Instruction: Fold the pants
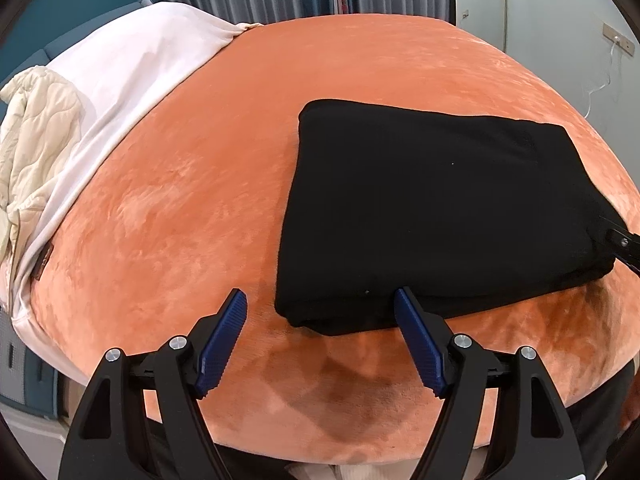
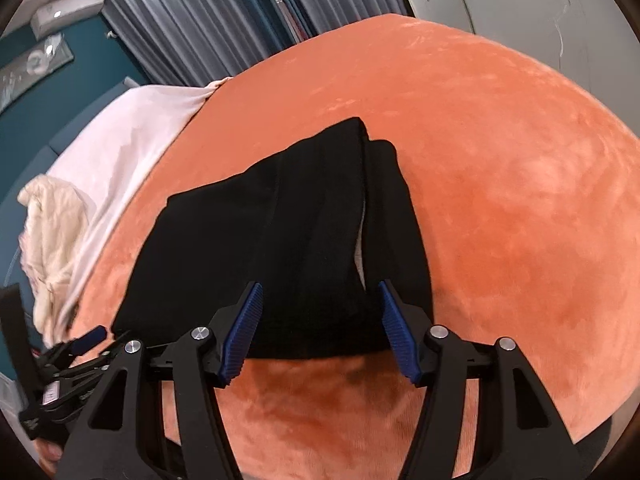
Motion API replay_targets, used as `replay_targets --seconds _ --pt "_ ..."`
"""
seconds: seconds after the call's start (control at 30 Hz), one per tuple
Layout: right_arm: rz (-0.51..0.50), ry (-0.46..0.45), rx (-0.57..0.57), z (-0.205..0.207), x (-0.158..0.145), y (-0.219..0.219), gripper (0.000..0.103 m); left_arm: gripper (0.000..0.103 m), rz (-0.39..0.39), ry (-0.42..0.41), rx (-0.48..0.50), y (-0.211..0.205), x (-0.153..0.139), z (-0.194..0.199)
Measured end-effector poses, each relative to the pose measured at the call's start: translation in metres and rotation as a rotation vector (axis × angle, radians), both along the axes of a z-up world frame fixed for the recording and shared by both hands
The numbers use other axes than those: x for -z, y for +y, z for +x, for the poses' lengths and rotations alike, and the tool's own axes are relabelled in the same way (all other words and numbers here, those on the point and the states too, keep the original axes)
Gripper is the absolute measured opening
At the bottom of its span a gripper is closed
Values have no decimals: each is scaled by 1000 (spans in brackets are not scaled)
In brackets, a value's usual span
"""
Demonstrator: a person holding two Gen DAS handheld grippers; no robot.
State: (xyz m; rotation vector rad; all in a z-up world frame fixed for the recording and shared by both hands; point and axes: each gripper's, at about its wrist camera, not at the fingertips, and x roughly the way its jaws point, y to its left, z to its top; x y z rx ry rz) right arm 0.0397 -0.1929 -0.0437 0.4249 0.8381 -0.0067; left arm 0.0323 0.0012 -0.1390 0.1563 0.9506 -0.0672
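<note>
1. The black pants (image 1: 440,216) lie folded into a compact rectangle on the orange bed cover (image 1: 192,184), toward my right side of the bed. The stack sits flat, which I judge leaves the fold nearly or fully done.
2. My left tongs (image 1: 320,300) stand wide apart and empty. One blue pad (image 1: 416,328) sits at the near edge of the pants, the other over bare cover; nothing is pinched. I judge they wait there to steady or square that edge.
3. My right tongs (image 2: 320,292) are partly open and straddle the near edge of the pants (image 2: 288,232). The cloth lies between the pads without being pressed, so I hold nothing.
4. A gap shows between layers on the right; it may need smoothing.
5. A pale sheet (image 1: 132,80) and cream quilt (image 1: 36,128) lie well apart, at the far left.
</note>
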Motion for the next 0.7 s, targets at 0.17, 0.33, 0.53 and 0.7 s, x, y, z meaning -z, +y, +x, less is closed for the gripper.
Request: replay_targets --seconds 0.17,0.33,0.53,0.7 --pt "-30 -97 12 -16 -34 1 20 74 4 -10 0 4 -2 1" --pt "-25 54 -29 2 6 -15 24 79 -4 21 -5 7 5 9" --pt "-30 -94 92 -53 -19 -45 44 86 -51 -39 69 -4 -18 -4" --pt "-177 -69 76 -78 -13 -48 44 87 -20 -83 248 -70 -24 -8"
